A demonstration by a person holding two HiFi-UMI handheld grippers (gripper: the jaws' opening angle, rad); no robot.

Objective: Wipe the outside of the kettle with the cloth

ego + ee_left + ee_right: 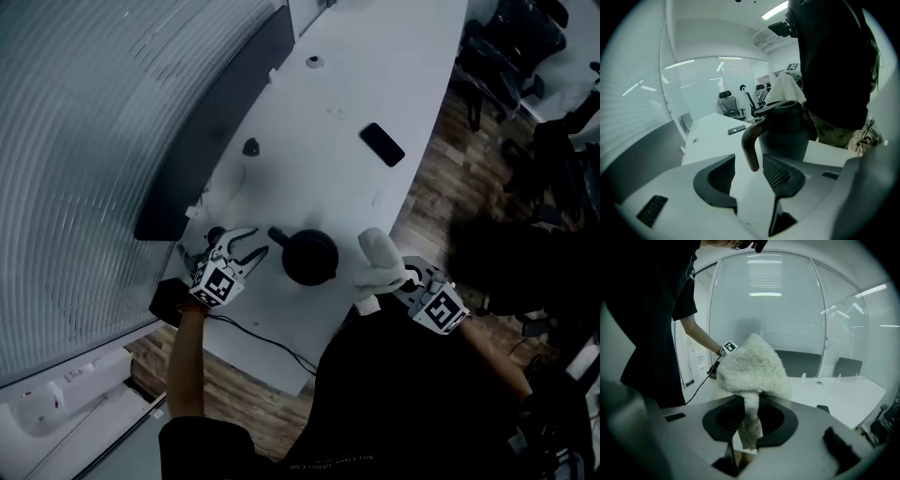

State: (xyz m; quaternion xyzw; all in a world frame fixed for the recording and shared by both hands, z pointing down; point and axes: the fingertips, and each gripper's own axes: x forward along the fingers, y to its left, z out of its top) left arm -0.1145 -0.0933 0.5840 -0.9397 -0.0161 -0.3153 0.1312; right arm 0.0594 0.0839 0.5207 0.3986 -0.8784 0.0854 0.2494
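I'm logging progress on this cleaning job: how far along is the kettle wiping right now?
Done: the right gripper is shut on the cloth. In hand: the left gripper is open, with the handle of the kettle between its jaws, ungripped. Left: the cloth sits beside the kettle, apparently not touching it, so the wiping is yet to do.

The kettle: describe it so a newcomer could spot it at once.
On the long white table, look to the near edge, left of the white cloth. The kettle stands there: a round black body with a curved handle, unlike the flat black phone beyond.
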